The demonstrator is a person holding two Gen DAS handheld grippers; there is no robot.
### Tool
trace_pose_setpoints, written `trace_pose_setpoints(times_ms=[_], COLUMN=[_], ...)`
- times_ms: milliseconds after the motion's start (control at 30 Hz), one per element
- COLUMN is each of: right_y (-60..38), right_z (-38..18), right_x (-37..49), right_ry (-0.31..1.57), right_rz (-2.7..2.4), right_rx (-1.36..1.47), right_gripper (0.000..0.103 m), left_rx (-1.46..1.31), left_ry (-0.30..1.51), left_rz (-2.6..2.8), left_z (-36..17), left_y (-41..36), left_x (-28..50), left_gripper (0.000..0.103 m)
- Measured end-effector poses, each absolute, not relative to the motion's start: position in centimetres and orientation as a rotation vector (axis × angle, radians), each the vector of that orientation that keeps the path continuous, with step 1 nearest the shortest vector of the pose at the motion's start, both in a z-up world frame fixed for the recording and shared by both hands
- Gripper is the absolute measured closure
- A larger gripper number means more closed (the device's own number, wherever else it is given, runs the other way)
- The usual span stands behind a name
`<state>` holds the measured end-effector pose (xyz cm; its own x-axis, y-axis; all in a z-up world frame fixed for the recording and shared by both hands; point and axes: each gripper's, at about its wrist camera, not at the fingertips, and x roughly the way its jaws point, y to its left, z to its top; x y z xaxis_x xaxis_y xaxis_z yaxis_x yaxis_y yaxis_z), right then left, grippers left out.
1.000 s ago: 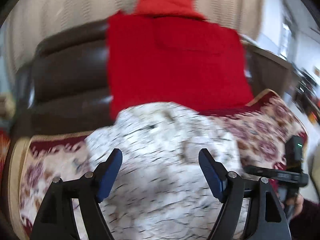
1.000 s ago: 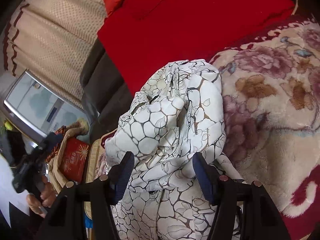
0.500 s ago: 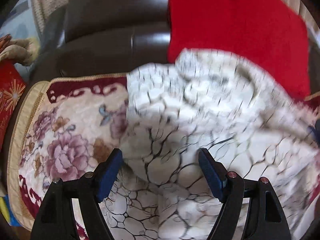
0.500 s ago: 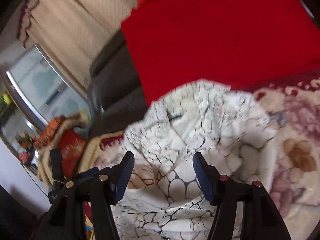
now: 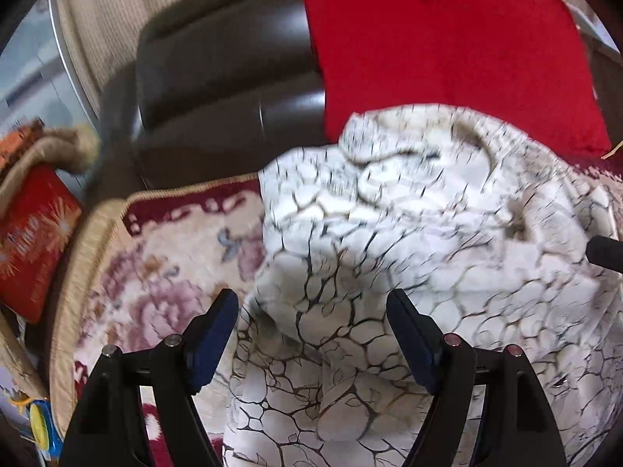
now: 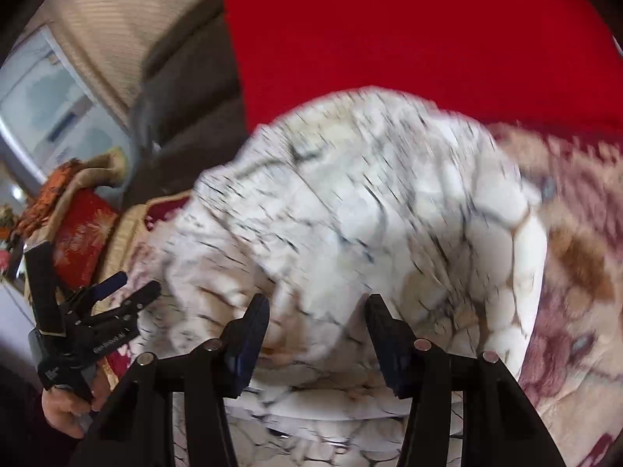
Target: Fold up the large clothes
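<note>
Garment (image 5: 409, 233) — white, veined with dark crackle lines — lies rumpled between both pairs of fingers; left gripper (image 5: 311, 334) gapes wide, right gripper (image 6: 317, 330) has just been closing, pads not yet pressing.

We see a red cushion (image 5: 447, 50) against a dark sofa (image 5: 218, 78), a floral blanket (image 5: 155, 264) below, and curtains (image 6: 117, 31) behind.

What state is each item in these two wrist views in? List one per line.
White patterned garment: crumpled in a heap on the floral blanket, unfolded.
Left tool: open, garment between its pads, not gripped.
Right tool: open, jaws just been closing, cloth between them.
Red cushion: leaning against the sofa back.
</note>
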<state>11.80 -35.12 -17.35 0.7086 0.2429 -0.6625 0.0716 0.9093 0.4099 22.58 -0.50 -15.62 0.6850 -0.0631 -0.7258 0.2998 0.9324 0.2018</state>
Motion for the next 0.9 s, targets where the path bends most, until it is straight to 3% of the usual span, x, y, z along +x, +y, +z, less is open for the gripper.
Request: trace_pose_setpoints(times_ms=[167, 400, 900], right_y=[-33.0, -31.6, -35.2], right_z=[-15.6, -19.9, -19.5], right_x=[12.2, 14.8, 14.0], right_ry=[0.741, 0.886, 0.802], right_rz=[0.178, 0.164, 0.143], right_rx=[0.398, 0.395, 0.418], right_gripper=[0.048, 0.048, 0.048], left_rx=[0.326, 0.337, 0.352], left_ry=[0.715, 0.697, 0.872], left_rz=[-0.207, -0.214, -0.200], left_z=[-13.8, -13.6, -19.7], left_y=[-1.2, -2.1, -3.9], left_x=[21.4, 21.5, 27.0], left_gripper=[0.024, 0.024, 0.024])
